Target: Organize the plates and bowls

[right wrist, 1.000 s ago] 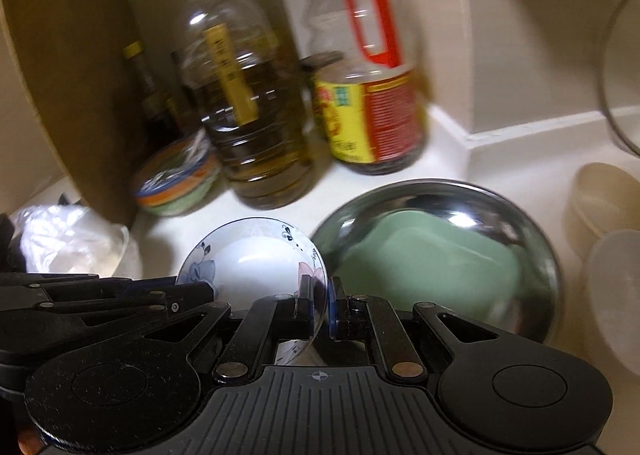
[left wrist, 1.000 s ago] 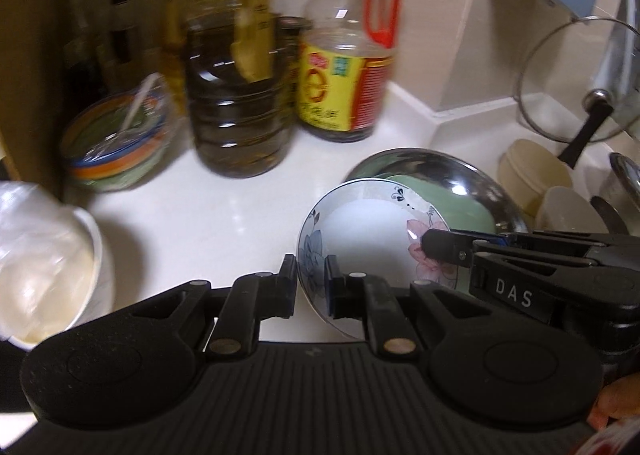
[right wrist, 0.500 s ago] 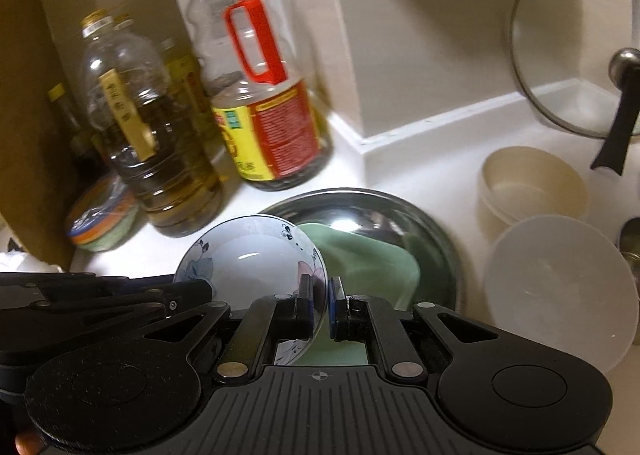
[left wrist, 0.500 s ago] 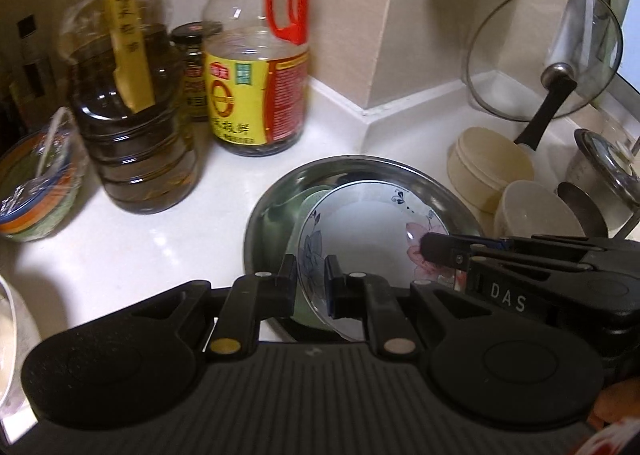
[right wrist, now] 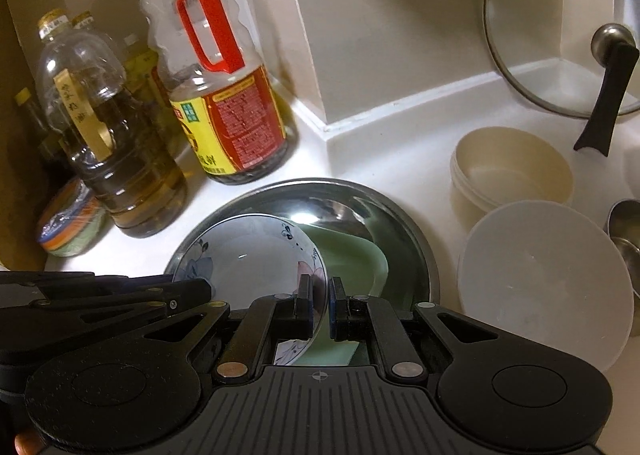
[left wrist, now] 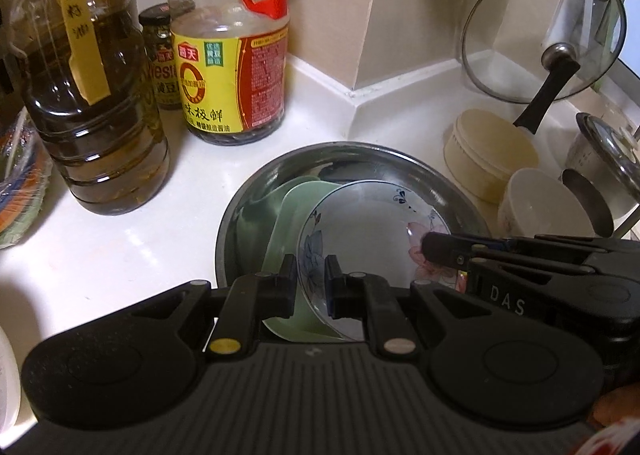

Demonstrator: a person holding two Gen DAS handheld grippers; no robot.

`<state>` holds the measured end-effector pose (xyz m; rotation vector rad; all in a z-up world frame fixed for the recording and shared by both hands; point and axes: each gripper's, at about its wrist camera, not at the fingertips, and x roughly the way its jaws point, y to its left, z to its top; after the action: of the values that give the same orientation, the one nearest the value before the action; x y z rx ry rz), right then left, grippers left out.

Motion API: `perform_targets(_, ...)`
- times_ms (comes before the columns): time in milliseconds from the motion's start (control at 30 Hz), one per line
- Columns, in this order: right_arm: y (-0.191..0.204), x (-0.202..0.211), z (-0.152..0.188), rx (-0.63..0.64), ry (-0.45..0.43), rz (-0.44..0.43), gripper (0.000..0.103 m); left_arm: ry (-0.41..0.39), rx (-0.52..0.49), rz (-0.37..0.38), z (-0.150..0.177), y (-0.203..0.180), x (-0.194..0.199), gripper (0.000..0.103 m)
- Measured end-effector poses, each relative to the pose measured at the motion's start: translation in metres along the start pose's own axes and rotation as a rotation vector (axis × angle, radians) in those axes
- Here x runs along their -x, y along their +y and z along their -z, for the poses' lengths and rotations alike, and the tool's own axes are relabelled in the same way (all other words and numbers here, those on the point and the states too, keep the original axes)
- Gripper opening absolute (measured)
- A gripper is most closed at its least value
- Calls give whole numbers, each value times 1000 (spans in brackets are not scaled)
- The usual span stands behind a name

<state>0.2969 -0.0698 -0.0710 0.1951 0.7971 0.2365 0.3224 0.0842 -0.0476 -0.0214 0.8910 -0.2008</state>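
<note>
A white bowl with blue and pink flowers [left wrist: 368, 239] is held by both grippers. My left gripper [left wrist: 311, 281] is shut on its left rim and my right gripper [right wrist: 320, 305] is shut on its right rim. The bowl [right wrist: 244, 255] hangs over a pale green plate [left wrist: 284, 223] that lies in a wide steel basin [left wrist: 360, 159]. The green plate also shows in the right wrist view [right wrist: 352, 259], inside the basin [right wrist: 404, 223]. The right gripper's body crosses the left wrist view at the right, and the left gripper's body crosses the right wrist view at the left.
A soy sauce bottle [left wrist: 228, 55] and an oil bottle [left wrist: 80, 95] stand behind the basin. Stacked cream bowls [right wrist: 508, 171], a white bowl [right wrist: 544, 287] and a glass lid [right wrist: 560, 35] are at the right. A striped bowl [right wrist: 68, 231] sits far left.
Both grippers have carried the flowered bowl to the right, from over the bare counter to over the green plate in the steel basin, and lower towards it.
</note>
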Motion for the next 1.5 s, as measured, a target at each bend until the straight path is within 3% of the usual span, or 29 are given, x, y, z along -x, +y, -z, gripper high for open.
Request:
perform_targets(733, -2, -27, 3, -19, 62, 67, 7, 86, -17, 25, -4, 5, -37, 12)
perform_targets(1500, 0, -34, 0, -47, 73, 100, 8, 99, -23, 50, -8, 7, -45, 14)
